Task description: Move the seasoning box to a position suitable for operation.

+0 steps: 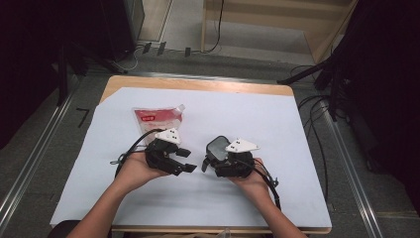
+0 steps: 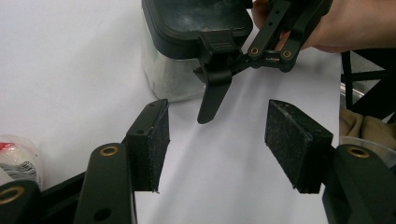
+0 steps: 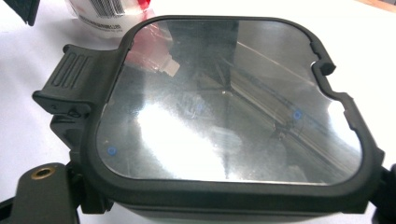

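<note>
A clear container (image 1: 218, 145) with a black-rimmed see-through lid (image 3: 224, 102) rests on the white paper, right of centre. My right gripper (image 1: 218, 156) has a jaw on each side of it and is shut on it; both jaws (image 3: 219, 200) frame the container's near edge. A black latch (image 2: 214, 88) hangs loose off the lid (image 2: 187, 28). To the left, my left gripper (image 1: 188, 159) points at the container. It stands open, and its two pads (image 2: 149, 140) have only bare paper between them. A red-and-white pouch (image 1: 157, 119) lies flat behind the left hand.
White paper (image 1: 237, 114) covers most of the wooden table (image 1: 198, 83). The pouch (image 3: 107, 14) lies just beyond the container's far side, and its corner (image 2: 14, 158) lies beside the left gripper. Cables trail from both grippers toward the near edge. Dark stands and cables flank the table on the floor.
</note>
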The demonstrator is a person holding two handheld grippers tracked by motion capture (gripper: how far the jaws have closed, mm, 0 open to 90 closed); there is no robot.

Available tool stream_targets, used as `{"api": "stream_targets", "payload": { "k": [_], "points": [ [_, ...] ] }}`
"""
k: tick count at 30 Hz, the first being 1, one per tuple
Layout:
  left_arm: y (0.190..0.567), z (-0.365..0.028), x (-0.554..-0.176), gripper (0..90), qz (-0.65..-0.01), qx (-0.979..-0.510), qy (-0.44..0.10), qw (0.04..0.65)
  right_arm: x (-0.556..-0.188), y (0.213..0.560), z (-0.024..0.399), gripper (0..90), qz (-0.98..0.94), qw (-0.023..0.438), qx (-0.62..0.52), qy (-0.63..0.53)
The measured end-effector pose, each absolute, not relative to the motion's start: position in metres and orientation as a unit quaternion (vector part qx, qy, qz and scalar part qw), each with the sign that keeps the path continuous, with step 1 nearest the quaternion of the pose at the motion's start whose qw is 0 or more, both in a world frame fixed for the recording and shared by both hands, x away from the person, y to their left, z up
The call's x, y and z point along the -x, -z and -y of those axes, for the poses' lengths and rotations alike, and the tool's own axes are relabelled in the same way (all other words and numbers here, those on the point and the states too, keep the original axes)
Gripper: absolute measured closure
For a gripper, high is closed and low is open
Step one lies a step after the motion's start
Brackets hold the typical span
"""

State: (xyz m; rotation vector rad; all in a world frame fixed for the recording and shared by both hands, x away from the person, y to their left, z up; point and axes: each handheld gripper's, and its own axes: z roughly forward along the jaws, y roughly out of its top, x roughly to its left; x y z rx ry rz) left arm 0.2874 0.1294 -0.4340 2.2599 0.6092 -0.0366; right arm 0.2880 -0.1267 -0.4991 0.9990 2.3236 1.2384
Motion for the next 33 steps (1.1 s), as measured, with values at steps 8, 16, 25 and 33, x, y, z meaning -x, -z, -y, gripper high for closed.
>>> {"api": "stream_targets", "payload": {
  "k": [8,16,25,33],
  "points": [
    [0.435,-0.128,-0.290,41.4,-0.237,-0.888,0.017,0.392,-0.286,0.493,0.134,14.1,-0.818,0.129,-0.370,-0.421],
    [0.436,-0.127,-0.295,45.7,-0.241,-0.889,0.017,0.389,-0.272,0.479,0.159,15.5,-0.821,0.093,-0.363,-0.430],
    [0.433,-0.123,-0.299,73.7,-0.239,-0.886,0.010,0.397,-0.270,0.469,0.188,33.8,-0.814,0.080,-0.393,-0.420],
    [0.442,-0.116,-0.305,90.0,-0.239,-0.893,0.020,0.380,-0.272,0.465,0.191,68.0,-0.821,0.082,-0.390,-0.410]
  ]
}}
